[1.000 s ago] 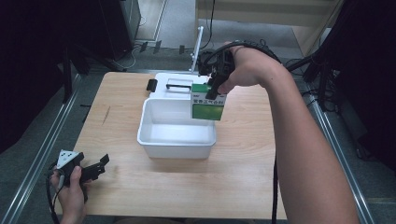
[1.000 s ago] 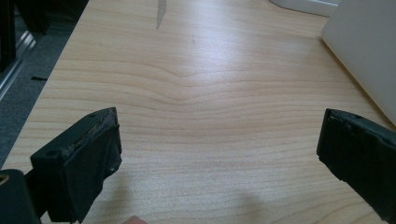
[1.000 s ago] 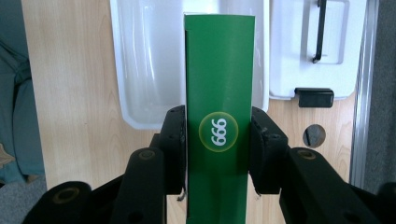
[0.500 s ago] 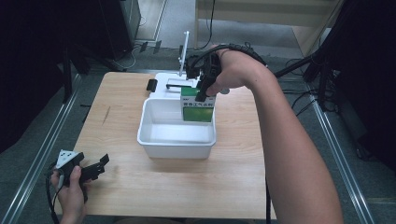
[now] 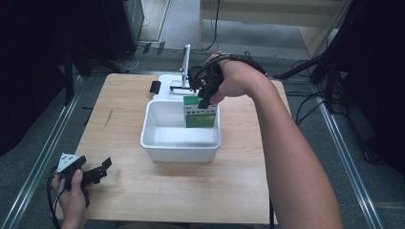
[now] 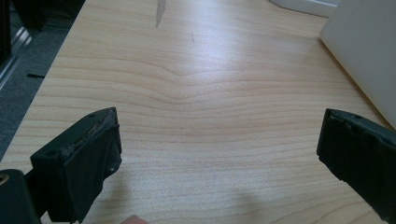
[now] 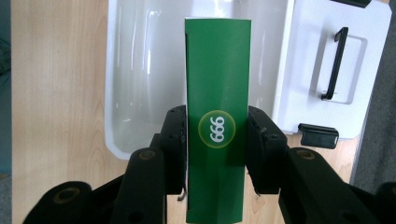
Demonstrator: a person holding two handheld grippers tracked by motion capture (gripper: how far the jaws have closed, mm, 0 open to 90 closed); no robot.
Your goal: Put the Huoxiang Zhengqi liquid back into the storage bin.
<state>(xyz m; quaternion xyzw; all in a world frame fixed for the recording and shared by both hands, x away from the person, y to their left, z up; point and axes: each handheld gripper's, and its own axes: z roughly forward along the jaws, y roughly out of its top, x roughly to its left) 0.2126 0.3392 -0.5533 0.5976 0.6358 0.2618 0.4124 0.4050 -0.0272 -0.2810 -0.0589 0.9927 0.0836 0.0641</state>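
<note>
Leftmost, the left gripper is resting at the near left corner of the table, held in the left hand; its jaws are standing wide apart over bare wood, gripping nothing. At centre, a white tub is sitting on the table, its inside bare apart from the box. Behind it, a white lid with a black handle is lying flat, touching the tub's far rim, and a small black clip is lying beside the lid. Toward the right, the right gripper is clamping a green box between its jaws, pressing on both broad faces. The box is hanging upright inside the tub's far right corner, its top edge rising above the rim. A yellow-ringed "999" badge is showing on its narrow face.
</note>
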